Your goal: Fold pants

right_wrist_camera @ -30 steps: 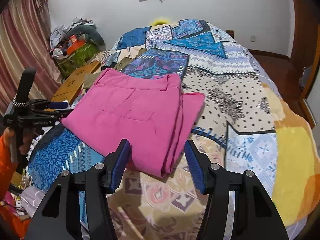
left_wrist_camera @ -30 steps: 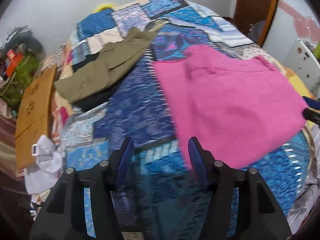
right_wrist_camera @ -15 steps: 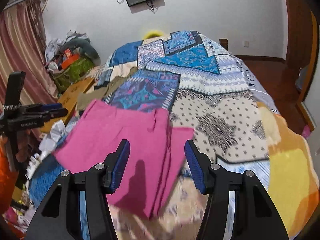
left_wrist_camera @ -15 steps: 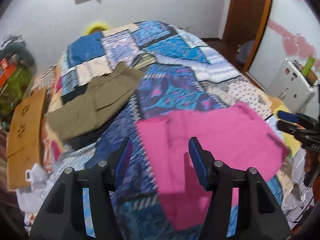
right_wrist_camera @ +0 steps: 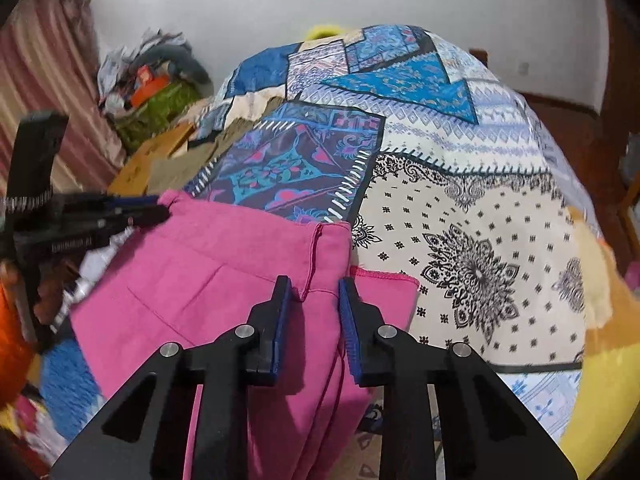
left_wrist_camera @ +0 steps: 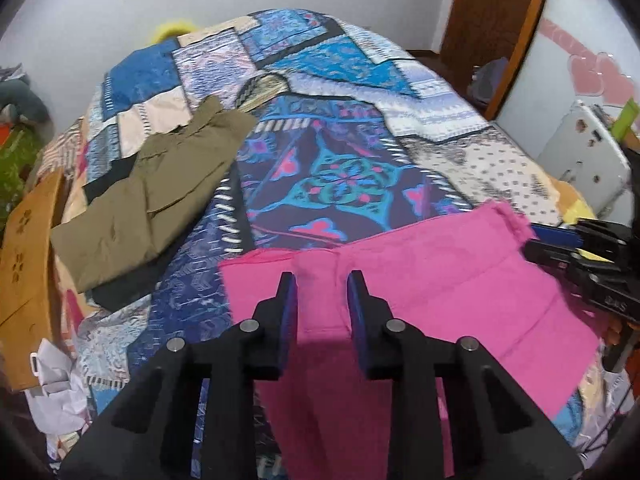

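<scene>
The pink pants (left_wrist_camera: 440,292) lie folded at the near edge of the patchwork bed (left_wrist_camera: 340,176). My left gripper (left_wrist_camera: 322,280) is closed down on the pants' near left edge, with pink cloth between its blue pads. My right gripper (right_wrist_camera: 312,288) grips the pants (right_wrist_camera: 224,264) near the seam at their right side, cloth between its pads. Each gripper shows in the other's view, the right one (left_wrist_camera: 580,248) at the pants' far right corner and the left one (right_wrist_camera: 100,216) at the left corner.
Folded olive pants (left_wrist_camera: 160,188) lie on the bed's left side over a dark garment. A cardboard box (left_wrist_camera: 28,272) and white bag (left_wrist_camera: 56,384) sit left of the bed. A white appliance (left_wrist_camera: 588,160) stands on the right. Clutter (right_wrist_camera: 152,80) is piled by the wall.
Both grippers have narrowed from wide open and closed onto the pink pants' near edge. The pants now sit lower and nearer in both views, as the views tilted toward the wall.
</scene>
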Motion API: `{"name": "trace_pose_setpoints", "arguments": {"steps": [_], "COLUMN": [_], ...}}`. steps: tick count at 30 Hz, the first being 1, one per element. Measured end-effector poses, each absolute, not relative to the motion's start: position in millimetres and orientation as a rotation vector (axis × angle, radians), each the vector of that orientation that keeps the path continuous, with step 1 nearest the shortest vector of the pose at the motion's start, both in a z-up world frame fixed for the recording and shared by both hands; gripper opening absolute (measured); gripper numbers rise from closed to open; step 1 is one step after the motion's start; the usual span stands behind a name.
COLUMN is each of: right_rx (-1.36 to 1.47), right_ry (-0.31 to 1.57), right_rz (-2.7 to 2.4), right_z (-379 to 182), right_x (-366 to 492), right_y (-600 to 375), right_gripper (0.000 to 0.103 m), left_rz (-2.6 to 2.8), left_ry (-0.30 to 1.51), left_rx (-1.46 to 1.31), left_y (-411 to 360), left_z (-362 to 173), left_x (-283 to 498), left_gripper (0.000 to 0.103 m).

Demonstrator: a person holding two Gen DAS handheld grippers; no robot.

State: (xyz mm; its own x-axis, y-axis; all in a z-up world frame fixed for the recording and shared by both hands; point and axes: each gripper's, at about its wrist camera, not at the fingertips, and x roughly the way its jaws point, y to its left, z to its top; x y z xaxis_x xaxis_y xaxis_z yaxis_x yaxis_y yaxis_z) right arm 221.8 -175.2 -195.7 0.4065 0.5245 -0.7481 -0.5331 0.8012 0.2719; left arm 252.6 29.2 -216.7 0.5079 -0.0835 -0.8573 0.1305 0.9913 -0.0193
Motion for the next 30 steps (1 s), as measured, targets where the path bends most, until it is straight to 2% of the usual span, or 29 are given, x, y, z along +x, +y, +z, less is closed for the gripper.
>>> {"name": "trace_pose_setpoints", "arguments": {"steps": [7,9,11,14,16,18,22,24,30], "right_rx": [-0.015,-0.025,-0.039,-0.007,0.036,0.06,0.064,0.065,0.069], "right_ry": [0.934,0.936,0.932,0.915,0.915,0.907,0.879,0.879,0.931], "right_rz": [0.644,0.636,0.618,0.613,0.612,0.606,0.583,0.571,0.57], "right_z": [-195,-193,-188,-180,-175,-171,-160,-158,-174], "right_x": [220,220,218,215,213,210,200,195,181], "right_y": [-176,-174,-174,-180,-187,-191,-197,-199,-197], "right_gripper": [0.021,0.021,0.022,0.022,0.025,0.038,0.054,0.065,0.068], "left_rz": [-0.122,-0.112,-0.078,-0.079,-0.075,-0.068,-0.082,-0.094,-0.152], "left_ry": [1.026,1.021,1.012,0.997,0.993,0.985,0.97,0.974,1.064], "left_rx": [0.003,-0.004,-0.014,-0.04,-0.049,-0.042,-0.045,-0.064,-0.173], "left_y": [36,38,44,52,56,58,61,63,67], "left_z": [-220,-216,-210,-201,-196,-192,-185,-185,-207], "left_x": [252,251,249,243,237,231,216,210,205], "left_gripper": [0.032,0.037,0.056,0.06,0.063,0.065,0.078,0.08,0.08]}}
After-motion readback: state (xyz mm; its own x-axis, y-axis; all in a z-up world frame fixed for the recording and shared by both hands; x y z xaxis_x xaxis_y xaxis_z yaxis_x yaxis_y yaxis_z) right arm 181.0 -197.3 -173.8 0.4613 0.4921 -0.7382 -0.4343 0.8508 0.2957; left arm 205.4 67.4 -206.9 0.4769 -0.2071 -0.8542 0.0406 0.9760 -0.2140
